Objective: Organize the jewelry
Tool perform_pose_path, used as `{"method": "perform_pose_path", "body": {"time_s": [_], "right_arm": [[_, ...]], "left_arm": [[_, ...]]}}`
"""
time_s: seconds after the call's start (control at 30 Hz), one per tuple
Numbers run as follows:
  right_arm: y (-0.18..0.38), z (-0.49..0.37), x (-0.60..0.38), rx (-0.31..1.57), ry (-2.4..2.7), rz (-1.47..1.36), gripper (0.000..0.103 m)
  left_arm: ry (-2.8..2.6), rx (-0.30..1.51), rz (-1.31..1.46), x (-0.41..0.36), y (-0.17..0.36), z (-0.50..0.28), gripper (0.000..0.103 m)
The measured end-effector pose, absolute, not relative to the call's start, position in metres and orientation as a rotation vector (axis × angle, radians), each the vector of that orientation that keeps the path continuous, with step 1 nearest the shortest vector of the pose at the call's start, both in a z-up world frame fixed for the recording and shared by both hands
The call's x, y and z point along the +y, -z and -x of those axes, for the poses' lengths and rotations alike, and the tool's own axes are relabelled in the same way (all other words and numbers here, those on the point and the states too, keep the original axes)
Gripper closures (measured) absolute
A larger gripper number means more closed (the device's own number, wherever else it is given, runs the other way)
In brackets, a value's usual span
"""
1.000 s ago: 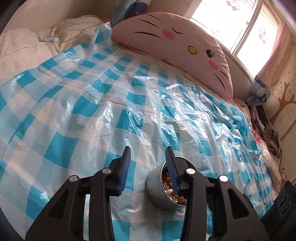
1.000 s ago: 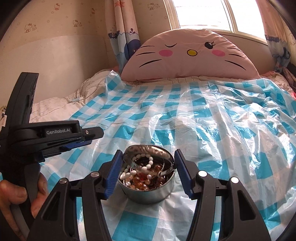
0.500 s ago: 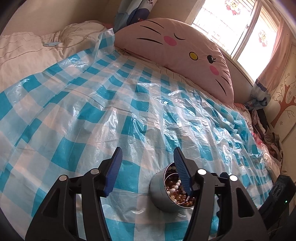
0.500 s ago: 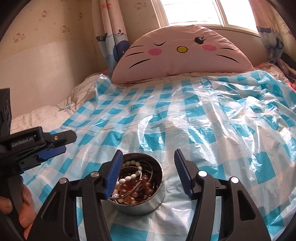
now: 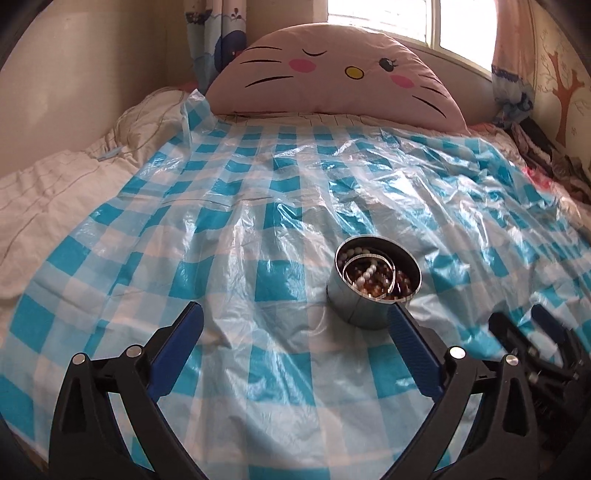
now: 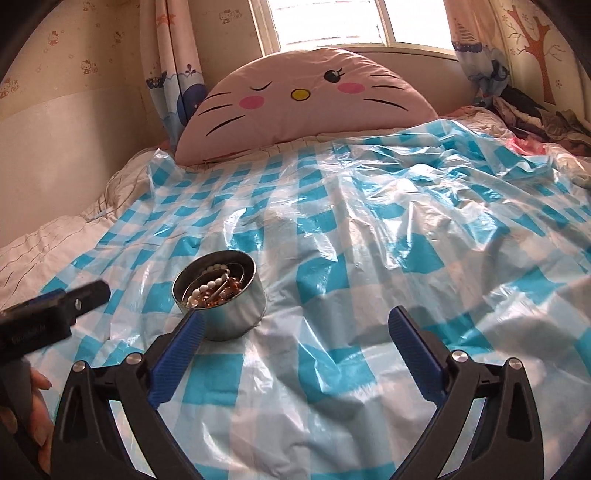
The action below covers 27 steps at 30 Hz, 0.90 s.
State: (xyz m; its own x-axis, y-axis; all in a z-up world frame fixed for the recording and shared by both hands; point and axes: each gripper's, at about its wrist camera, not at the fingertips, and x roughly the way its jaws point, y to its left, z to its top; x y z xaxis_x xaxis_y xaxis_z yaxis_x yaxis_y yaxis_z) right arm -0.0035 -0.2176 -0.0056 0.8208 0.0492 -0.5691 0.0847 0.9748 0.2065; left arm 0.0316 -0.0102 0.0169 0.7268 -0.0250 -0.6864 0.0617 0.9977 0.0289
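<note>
Blue ribbed pads line both tools, and on each the jaws are opening wide with nothing between them. The left gripper [image 5: 295, 328] sits nearest its camera, its right pad just this side of the metal tin [image 5: 373, 284] and close beside its wall without pressing it. The right gripper [image 6: 295, 328] has its left pad in front of the tin's near wall in the same way, and a hand [image 6: 22, 406] holds the other tool's handle at the picture's left edge.

The tin stands upright on the blue-checked plastic sheet [image 5: 236, 236], and holds the jewelry [image 6: 214, 290]: white beads, amber beads and what look like thin metal bangles, all heaped together, so the sorting seems done or not yet begun; I cannot tell which.

Beyond the tin the sheet runs, crinkled and glossy, up to the pink cat-face cushion [image 5: 332, 70] under the window [image 6: 354, 22].

The risk I judge likeliest: the tin rests on slick film over soft bedding, so a pad catching its rim or wall could tip it and spill beads into the folds, where they would be hard to find.
</note>
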Motion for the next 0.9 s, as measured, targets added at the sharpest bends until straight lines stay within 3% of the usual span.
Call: {"method": "perform_pose_path", "body": {"time_s": [0.33, 0.9], "right_arm": [[-0.010, 0.066, -0.225, 0.593, 0.093, -0.235, 0.007], [-0.009, 0.094, -0.209, 0.634, 0.105, -0.103, 0.007]], "left_arm": [[0.101, 0.687, 0.001, -0.001, -0.029, 0.043, 0.008], [0.053, 0.703, -0.035, -0.005, -0.024, 0.055, 0.008]]}}
